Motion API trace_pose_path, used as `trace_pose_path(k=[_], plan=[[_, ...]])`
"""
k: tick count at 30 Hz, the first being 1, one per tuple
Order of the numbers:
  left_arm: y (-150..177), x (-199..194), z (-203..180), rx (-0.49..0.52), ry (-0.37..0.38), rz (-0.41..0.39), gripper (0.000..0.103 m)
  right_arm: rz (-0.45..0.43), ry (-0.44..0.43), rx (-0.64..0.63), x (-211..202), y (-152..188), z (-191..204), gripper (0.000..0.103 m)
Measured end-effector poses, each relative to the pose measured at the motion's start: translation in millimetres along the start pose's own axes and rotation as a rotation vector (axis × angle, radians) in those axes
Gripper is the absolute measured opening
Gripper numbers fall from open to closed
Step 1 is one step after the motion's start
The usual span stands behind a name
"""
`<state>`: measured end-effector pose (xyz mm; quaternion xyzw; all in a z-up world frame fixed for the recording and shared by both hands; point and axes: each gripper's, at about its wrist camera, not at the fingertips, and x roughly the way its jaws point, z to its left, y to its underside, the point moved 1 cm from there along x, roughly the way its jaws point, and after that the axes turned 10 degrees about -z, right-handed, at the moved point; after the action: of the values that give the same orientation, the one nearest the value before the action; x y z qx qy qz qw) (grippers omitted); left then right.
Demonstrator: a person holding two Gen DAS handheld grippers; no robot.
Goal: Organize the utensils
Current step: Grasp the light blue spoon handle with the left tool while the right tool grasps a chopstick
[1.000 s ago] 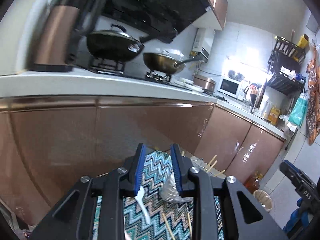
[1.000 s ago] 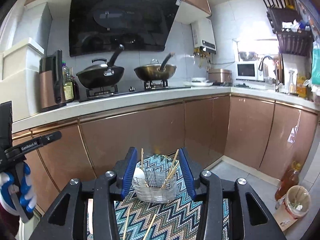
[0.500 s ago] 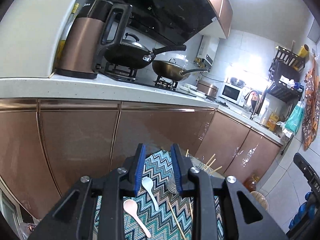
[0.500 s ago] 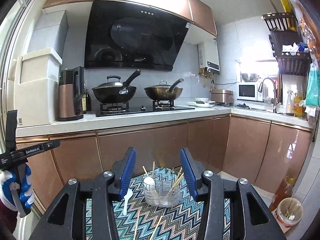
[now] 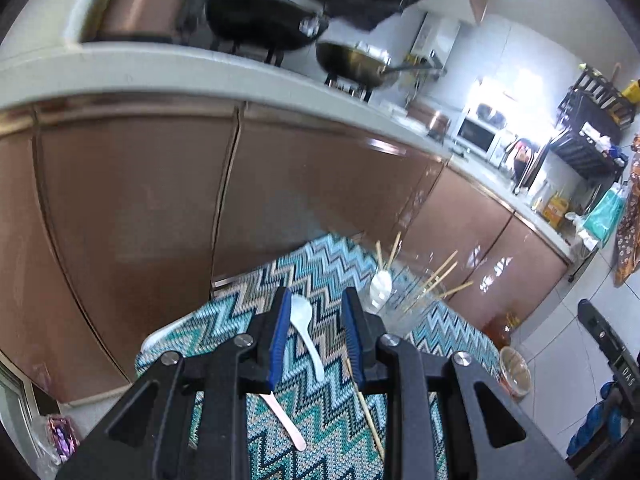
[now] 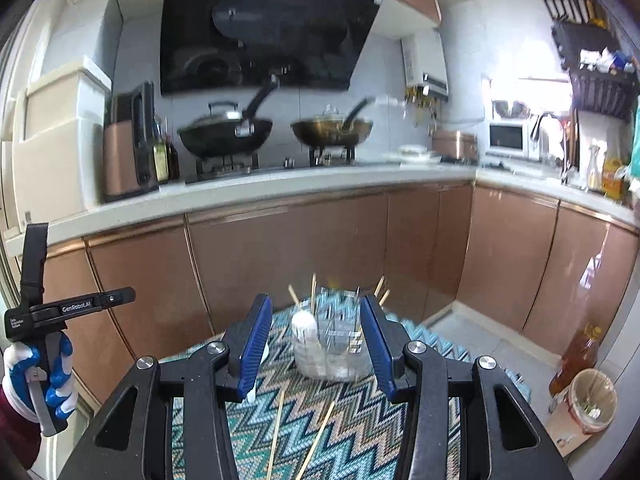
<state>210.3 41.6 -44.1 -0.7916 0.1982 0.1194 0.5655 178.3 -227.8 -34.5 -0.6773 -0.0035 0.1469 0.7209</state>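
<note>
Since half a second ago, the left wrist view is tilting lower: the brown cabinet doors (image 5: 132, 216) are filling more of the picture, and the white plastic spoon (image 5: 306, 334) is lying further up between the blue pads. In the right wrist view the clear plastic utensil holder (image 6: 332, 344) is sitting closer to the jaws than before.

A cloth with a teal, white and black zigzag pattern (image 5: 320, 424) is covering the worktop. Behind it, a kitchen counter with a pale top (image 6: 280, 192) is carrying a black wok (image 6: 224, 136) and a brass-coloured wok (image 6: 332, 130) on a gas stove, under a dark range hood (image 6: 264, 28).

The left gripper (image 5: 314, 336) is hanging above the cloth with its jaws partly apart, gripping nothing; the white spoon is lying on the cloth in the gap, and a pale pink spoon (image 5: 282, 420) and a loose wooden chopstick (image 5: 366, 404) are lying nearer the camera.

The right gripper (image 6: 316, 340) is partly open too, with the holder framed between its pads; I cannot tell if they are touching it. The holder is standing on the cloth with wooden chopsticks and a white spoon inside. Two more chopsticks (image 6: 298, 436) are lying on the cloth.
</note>
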Motion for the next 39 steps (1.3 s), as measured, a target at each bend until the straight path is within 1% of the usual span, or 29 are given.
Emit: trace_pose_path(k=[4, 5, 9, 12, 15, 19, 20, 22, 24, 27, 32, 36, 39], plan=[[11, 43, 8, -0.025, 0.017, 0.112, 0.025, 0.1, -0.028, 0.006, 34, 22, -1, 0.043], [14, 55, 11, -0.034, 0.021, 0.147, 0.025, 0.151, -0.019, 0.001, 45, 29, -1, 0.043], [29, 103, 24, -0.072, 0.034, 0.292, 0.025, 0.287, -0.058, -0.02, 85, 59, 2, 0.043], [42, 139, 31, -0.079, 0.032, 0.387, 0.025, 0.386, -0.095, -0.017, 112, 83, 2, 0.041], [56, 175, 40, -0.121, 0.042, 0.485, 0.025, 0.475, -0.133, -0.004, 135, 106, 1, 0.037], [72, 216, 50, -0.165, 0.047, 0.572, 0.025, 0.6, -0.187, 0.031, 168, 139, 0, 0.033], [76, 226, 52, -0.177, 0.046, 0.593, 0.025, 0.618, -0.192, 0.032, 174, 143, 2, 0.032], [80, 242, 55, -0.185, 0.042, 0.618, 0.025, 0.67, -0.211, 0.041, 190, 156, 2, 0.029], [82, 256, 58, -0.179, 0.023, 0.629, 0.025, 0.702, -0.221, 0.038, 203, 162, 3, 0.025], [86, 275, 61, -0.179, 0.018, 0.655, 0.025, 0.748, -0.235, 0.024, 222, 173, 8, 0.022], [91, 294, 62, -0.162, 0.015, 0.69, 0.025, 0.834, -0.26, 0.003, 243, 193, 17, 0.015], [95, 307, 60, -0.155, 0.018, 0.715, 0.025, 0.886, -0.267, 0.0, 253, 203, 19, 0.013], [96, 314, 58, -0.145, 0.016, 0.723, 0.024, 0.894, -0.271, 0.004, 257, 204, 20, 0.013]])
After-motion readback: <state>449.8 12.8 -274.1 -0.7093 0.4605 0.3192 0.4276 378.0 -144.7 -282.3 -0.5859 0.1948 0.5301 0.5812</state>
